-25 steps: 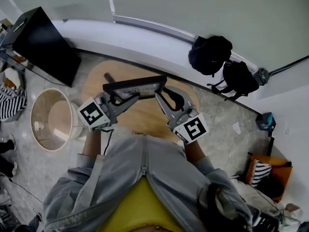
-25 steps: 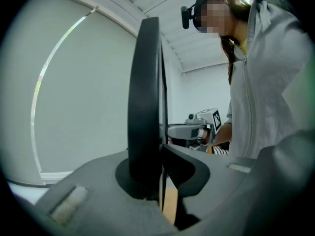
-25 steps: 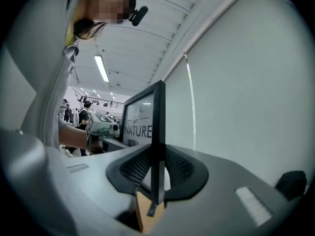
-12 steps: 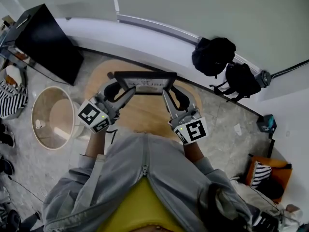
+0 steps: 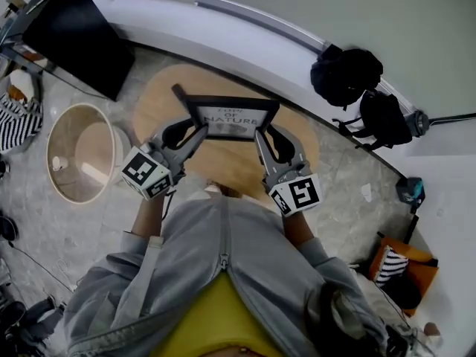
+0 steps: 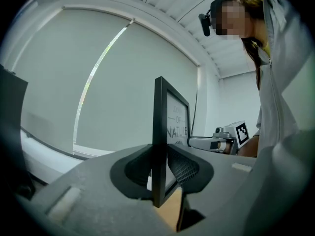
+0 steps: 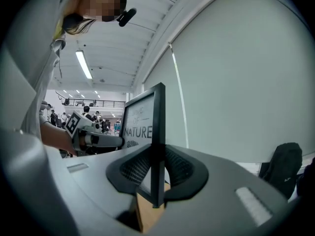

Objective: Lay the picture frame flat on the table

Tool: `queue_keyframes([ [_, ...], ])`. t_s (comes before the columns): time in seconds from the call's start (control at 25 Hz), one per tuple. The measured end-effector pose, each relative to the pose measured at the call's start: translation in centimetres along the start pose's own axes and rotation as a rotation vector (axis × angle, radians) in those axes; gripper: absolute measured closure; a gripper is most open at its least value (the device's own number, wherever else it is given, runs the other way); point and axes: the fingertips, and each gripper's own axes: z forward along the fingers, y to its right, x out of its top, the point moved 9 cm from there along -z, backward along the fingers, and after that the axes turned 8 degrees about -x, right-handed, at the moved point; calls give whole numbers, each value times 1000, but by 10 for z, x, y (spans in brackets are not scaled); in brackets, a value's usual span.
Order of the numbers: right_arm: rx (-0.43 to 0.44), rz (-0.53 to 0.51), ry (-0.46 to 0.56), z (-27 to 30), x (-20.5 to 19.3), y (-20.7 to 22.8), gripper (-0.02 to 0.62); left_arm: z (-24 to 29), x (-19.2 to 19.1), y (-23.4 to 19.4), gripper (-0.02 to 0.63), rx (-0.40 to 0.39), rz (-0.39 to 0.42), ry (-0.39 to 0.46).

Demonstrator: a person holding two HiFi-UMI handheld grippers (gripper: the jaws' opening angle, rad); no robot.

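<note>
Both the left gripper (image 5: 199,130), its jaws having just been closing, and the right gripper (image 5: 261,132) are clamping the upright picture frame (image 5: 232,117) by its sides over the bench (image 5: 158,97), with laying it flat not yet done.

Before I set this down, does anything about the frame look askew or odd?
The picture frame is upright, not flat, over the wooden table; a dark strip, probably its back stand, juts from its upper left corner in the head view.

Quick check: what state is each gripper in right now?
Left gripper: jaws have just been closing and are now shut on the left edge of the black rectangular picture frame.
Right gripper: shut on the same frame's right edge.
</note>
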Motion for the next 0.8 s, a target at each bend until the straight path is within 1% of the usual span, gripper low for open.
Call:
queue_keyframes([
  [0.2, 8, 53, -70, 13, -37, 8, 514, 4, -36, -14, 509, 40, -51, -36],
  [0.4, -5, 94, -138, 40, -83, 18, 514, 13, -74, -48, 509, 49, -92, -82],
  [0.56, -26, 106, -144, 63, -122, 39, 514, 33, -108, -78, 509, 49, -99, -99],
  [0.68, -35, 101, -152, 79, -152, 51, 512, 43, -140, -99, 509, 58, -102, -94],
  [0.8, -48, 111, -165, 93, -185, 60, 512, 51, -170, -118, 509, 65, -115, -106],
])
